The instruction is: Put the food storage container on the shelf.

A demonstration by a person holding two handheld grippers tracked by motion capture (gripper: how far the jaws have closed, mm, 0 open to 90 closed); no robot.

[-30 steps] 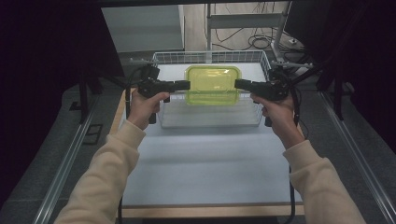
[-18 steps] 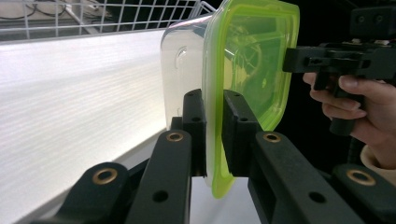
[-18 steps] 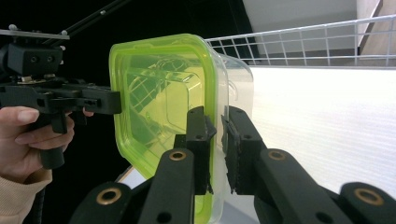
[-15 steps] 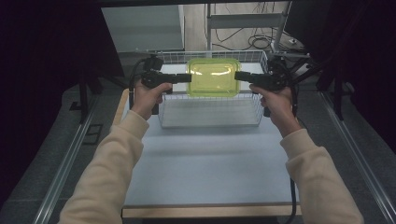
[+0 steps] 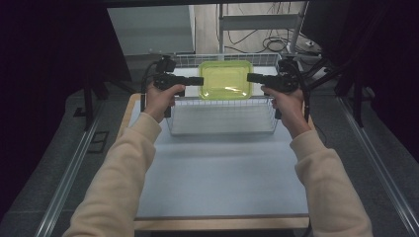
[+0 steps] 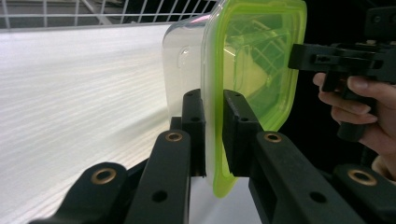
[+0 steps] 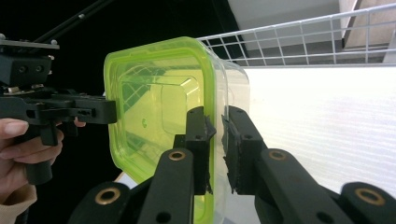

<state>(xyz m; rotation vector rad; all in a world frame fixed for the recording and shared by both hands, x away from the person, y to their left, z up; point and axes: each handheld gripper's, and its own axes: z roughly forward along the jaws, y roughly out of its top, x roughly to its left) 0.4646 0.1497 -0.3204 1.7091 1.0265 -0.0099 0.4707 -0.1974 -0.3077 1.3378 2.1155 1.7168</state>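
A clear plastic container with a yellow-green lid (image 5: 225, 79) hangs in the air over the far part of a white wire basket (image 5: 170, 117). My left gripper (image 5: 200, 81) is shut on the lid's left rim, and my right gripper (image 5: 249, 77) is shut on its right rim. In the left gripper view the jaws (image 6: 214, 133) pinch the green rim of the container (image 6: 252, 60), with the right gripper (image 6: 336, 58) beyond it. In the right gripper view the jaws (image 7: 216, 140) clamp the rim of the container (image 7: 159, 107), and the left gripper (image 7: 60, 109) is behind it.
The wire basket stands at the far end of a pale table top (image 5: 222, 182), whose near half is bare. Dark stands and cables (image 5: 276, 44) lie beyond the table. Metal rails (image 5: 69, 173) run along both sides.
Both hands have carried the container away from the person, toward the far side of the basket. Both grips have held.
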